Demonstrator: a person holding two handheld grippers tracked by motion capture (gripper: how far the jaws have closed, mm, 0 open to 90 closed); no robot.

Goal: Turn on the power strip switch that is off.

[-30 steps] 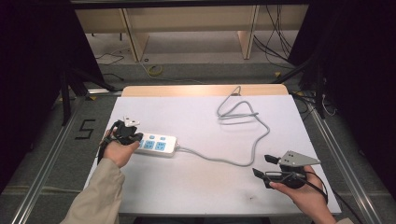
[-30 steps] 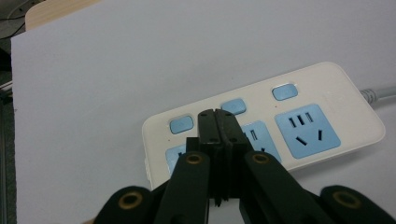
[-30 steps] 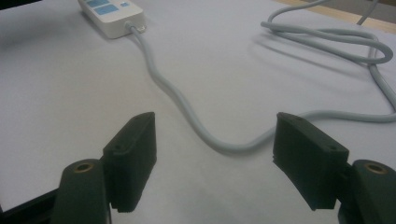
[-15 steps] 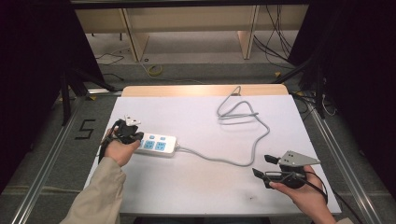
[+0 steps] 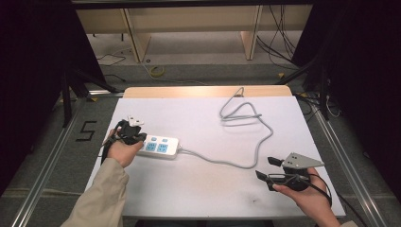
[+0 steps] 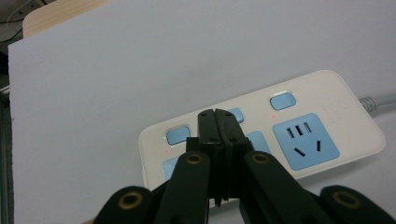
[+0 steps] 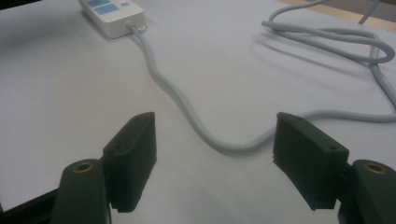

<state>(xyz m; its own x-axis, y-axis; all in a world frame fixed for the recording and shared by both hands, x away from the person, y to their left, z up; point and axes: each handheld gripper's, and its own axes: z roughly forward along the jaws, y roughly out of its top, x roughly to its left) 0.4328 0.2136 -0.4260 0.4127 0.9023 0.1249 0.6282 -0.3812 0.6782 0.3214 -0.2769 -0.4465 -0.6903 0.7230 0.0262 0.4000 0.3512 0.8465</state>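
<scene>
Power strip (image 6: 261, 140) lies flat just ahead of and under the left gripper (image 6: 218, 122), jaws pressed together, empty, tips over its blue switches (image 6: 283, 100). Likely mid-press; no plug inserted. Right gripper (image 7: 212, 149) spread wide, empty, grey cable (image 7: 187, 112) just ahead. Table (image 5: 198, 189) edge near left hand; open room between grippers.

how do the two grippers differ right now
The left gripper has its jaws shut together, tips over the power strip; the right gripper has its jaws wide apart. The left sits at the strip's end; the right rests apart near the grey cable. Both have black jaws.
</scene>
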